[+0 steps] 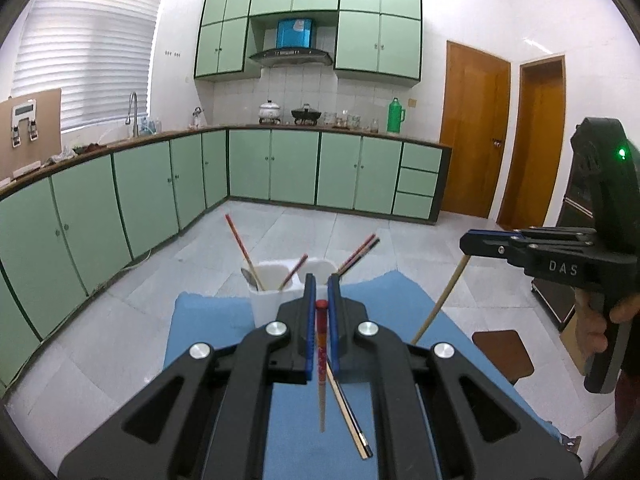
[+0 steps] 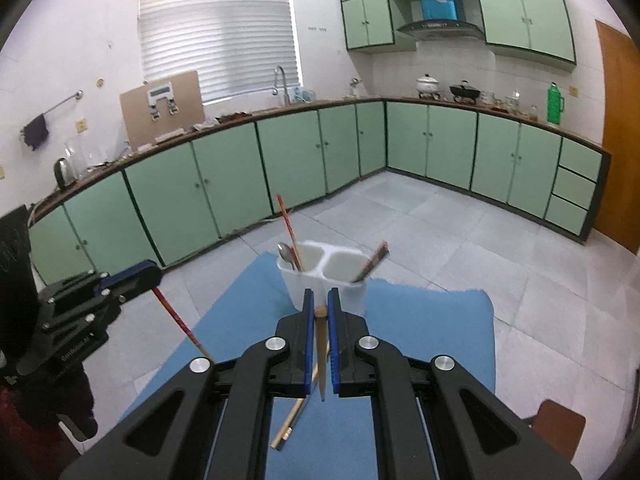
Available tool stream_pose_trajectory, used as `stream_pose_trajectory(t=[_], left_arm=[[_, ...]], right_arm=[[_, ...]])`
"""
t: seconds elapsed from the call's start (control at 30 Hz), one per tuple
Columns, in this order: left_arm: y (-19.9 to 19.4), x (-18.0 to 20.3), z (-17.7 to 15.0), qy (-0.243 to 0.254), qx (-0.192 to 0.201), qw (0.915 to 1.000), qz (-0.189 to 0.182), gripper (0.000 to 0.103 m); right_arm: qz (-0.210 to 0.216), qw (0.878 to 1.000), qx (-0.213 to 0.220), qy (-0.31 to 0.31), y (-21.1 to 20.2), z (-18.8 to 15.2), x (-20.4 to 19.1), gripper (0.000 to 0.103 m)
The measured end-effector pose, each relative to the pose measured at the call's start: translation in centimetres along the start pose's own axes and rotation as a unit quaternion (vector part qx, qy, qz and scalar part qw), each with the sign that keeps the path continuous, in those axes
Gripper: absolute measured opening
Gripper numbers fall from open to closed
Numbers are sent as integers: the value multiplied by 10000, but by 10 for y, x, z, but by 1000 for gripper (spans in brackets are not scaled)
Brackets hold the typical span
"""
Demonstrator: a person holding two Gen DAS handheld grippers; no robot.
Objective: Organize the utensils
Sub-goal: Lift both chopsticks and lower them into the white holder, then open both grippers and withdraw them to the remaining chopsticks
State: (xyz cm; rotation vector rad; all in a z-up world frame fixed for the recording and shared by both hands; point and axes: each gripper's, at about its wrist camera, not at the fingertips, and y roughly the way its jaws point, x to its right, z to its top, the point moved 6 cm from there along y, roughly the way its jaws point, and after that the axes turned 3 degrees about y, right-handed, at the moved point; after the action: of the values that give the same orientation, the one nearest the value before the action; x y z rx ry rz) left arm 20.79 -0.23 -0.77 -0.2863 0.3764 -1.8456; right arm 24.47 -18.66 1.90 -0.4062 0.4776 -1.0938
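Observation:
My left gripper (image 1: 321, 282) is shut on a red patterned chopstick (image 1: 321, 356) that hangs point down above the blue mat (image 1: 208, 320). My right gripper (image 2: 321, 296) is shut on a plain wooden chopstick (image 2: 321, 352), also hanging point down. A white two-compartment holder (image 2: 320, 276) stands at the mat's far end, just beyond both grippers. It holds a spoon (image 2: 286, 254) and red chopsticks (image 2: 289, 232) in the left compartment and dark chopsticks (image 2: 372, 264) in the right. A loose pair of chopsticks (image 1: 348, 412) lies on the mat below the grippers.
The mat covers a small table over a grey tiled floor. Green kitchen cabinets (image 1: 292, 168) run along the far walls. A brown stool (image 1: 504, 354) stands to the right of the table. Wooden doors (image 1: 472, 128) are at the far right.

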Motion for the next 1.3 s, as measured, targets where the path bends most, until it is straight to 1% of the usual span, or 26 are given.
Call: stream_pose_trajectory(t=[0.13,0.27,0.4,0.57,0.63,0.7,0.83,0.97,1.1,1.17,1.23,1.3], left_arm=[[0,-10,24,99,227,9996,105,5],[2,-17,57,195,534,9981,241,5],[14,-29,96,213,836,9957,348,5],[42,-39,137,215,1131,9924,442,5],[56,-40,147,210,1200,9915,467,5],[71,-41,154,221,1231,9910,484,5],[107,-41,151,231,1210,9909,542,5],[145,-46,139,129,1086,9928,493,5],[176,-54,121,37,737,9961,483,5],[186,-60,111,14,530,9979,362,5],[196,-64,101,24,314,9987,397,7],[199,-69,95,-1,198,9991,383,13]], right_arm=[[130,9997,223,-15,-5,28,-3,7],[21,9986,526,-114,-7,65,-4,7],[-50,9971,748,-82,0,95,0,7],[-165,9956,920,-18,22,128,8,7],[-286,9953,927,-41,35,135,13,7],[-319,9954,898,-23,49,139,17,7],[-338,9962,804,51,81,139,27,7],[-392,9970,660,96,109,128,36,7],[-429,9979,443,217,135,111,45,7],[-385,9983,352,256,144,105,47,7],[-324,9988,233,282,151,99,50,8],[-313,9990,176,277,155,93,51,10]])
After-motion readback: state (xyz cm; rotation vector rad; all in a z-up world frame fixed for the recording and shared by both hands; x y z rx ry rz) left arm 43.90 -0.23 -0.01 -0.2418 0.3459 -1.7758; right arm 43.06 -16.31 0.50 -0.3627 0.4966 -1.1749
